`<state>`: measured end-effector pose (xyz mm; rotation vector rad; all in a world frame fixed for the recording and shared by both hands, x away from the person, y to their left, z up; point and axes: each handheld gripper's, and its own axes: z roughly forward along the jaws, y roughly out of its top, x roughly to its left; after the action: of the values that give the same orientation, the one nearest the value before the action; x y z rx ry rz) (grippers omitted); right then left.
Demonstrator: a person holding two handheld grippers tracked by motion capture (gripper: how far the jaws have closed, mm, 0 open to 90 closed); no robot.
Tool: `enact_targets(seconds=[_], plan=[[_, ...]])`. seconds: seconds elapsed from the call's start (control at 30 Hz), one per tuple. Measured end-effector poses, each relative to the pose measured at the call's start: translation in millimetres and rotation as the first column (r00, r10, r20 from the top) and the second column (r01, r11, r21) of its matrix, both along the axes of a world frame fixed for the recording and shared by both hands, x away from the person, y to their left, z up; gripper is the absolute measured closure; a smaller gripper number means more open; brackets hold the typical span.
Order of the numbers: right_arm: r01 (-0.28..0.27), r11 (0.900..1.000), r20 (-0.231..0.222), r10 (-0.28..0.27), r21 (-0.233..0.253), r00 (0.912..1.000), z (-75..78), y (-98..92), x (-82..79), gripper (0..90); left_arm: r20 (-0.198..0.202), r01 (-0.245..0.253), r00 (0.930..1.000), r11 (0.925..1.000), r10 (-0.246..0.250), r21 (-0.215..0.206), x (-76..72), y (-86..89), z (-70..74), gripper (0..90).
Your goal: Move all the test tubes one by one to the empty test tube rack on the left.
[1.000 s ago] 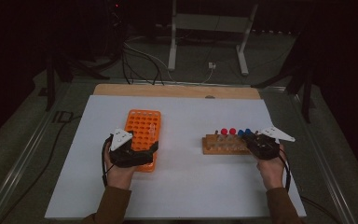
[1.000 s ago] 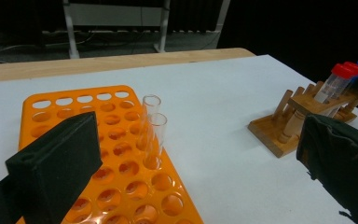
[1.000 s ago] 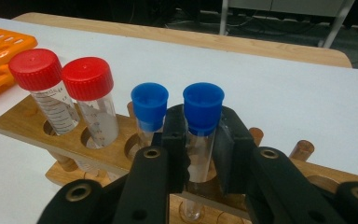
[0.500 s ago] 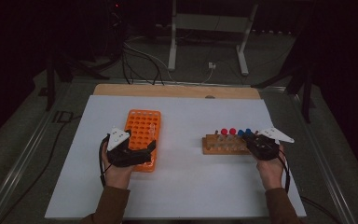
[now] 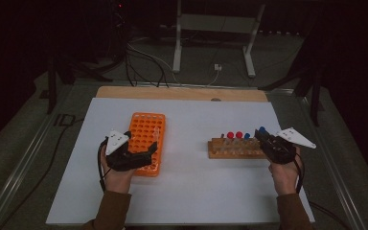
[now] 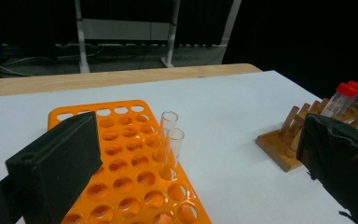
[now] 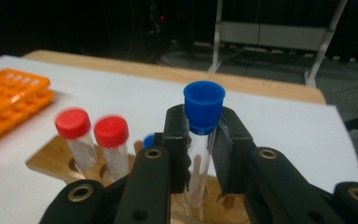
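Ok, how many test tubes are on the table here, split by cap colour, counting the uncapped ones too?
Red-capped clear plastic tubes in the wooden rack: 2
Blue-capped clear plastic tubes in that rack: 2
Uncapped clear tubes in the orange plastic rack: 2
Total: 6 tubes

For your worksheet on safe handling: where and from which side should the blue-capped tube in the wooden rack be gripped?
Grip the blue-capped tube on its clear wall just under the cap, jaws either side, coming from the near side. It stands upright in the wooden rack, so lifting straight up should free it.
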<state>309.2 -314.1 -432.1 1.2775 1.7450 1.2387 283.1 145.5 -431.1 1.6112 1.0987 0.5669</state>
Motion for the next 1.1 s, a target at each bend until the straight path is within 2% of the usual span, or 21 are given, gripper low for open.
enact_targets(seconds=[0.17,0.3,0.5,0.7,0.8,0.93,1.07,1.1], plan=[[0.001,1.000,0.055,-0.001,-0.002,0.9985,16.4,-2.6,-8.2,77.0,0.006,0.003,1.0000,0.9999,-0.003,0.016,-0.3,-1.8,0.3,0.5],[-0.027,1.000,0.078,0.027,-0.002,0.9966,28.3,0.1,-14.4,77.0,0.010,0.002,0.9999,0.9999,-0.002,0.016,-0.8,-1.6,0.9,0.5],[-0.100,0.995,0.079,0.100,-0.002,0.9918,37.3,15.5,-20.7,76.9,0.018,0.013,0.9997,0.9996,-0.013,0.027,-2.9,-7.4,0.7,0.5],[-0.158,0.987,0.056,0.158,-0.010,0.9858,36.6,31.9,-22.0,76.8,0.041,0.058,0.9973,0.9960,-0.061,0.068,-5.4,-20.5,3.5,0.5],[-0.181,0.984,0.041,0.181,0.003,0.9827,36.0,36.3,-21.9,76.8,0.058,0.096,0.9931,0.9918,-0.101,0.084,-6.0,-29.4,6.7,0.5],[-0.211,0.977,0.022,0.211,0.020,0.9772,34.4,43.9,-22.0,76.8,0.092,0.161,0.9809,0.9805,-0.171,0.113,-4.8,-45.9,8.7,0.5],[-0.244,0.970,0.005,0.244,0.015,0.9697,31.7,53.8,-23.1,76.8,0.065,0.223,0.9705,0.9676,-0.232,0.118,0.0,-65.2,6.5,0.9],[-0.255,0.967,0.001,0.255,0.008,0.9671,30.9,56.6,-23.5,76.7,0.060,0.246,0.9653,0.9624,-0.254,0.115,0.9,-70.3,5.7,1.7]])
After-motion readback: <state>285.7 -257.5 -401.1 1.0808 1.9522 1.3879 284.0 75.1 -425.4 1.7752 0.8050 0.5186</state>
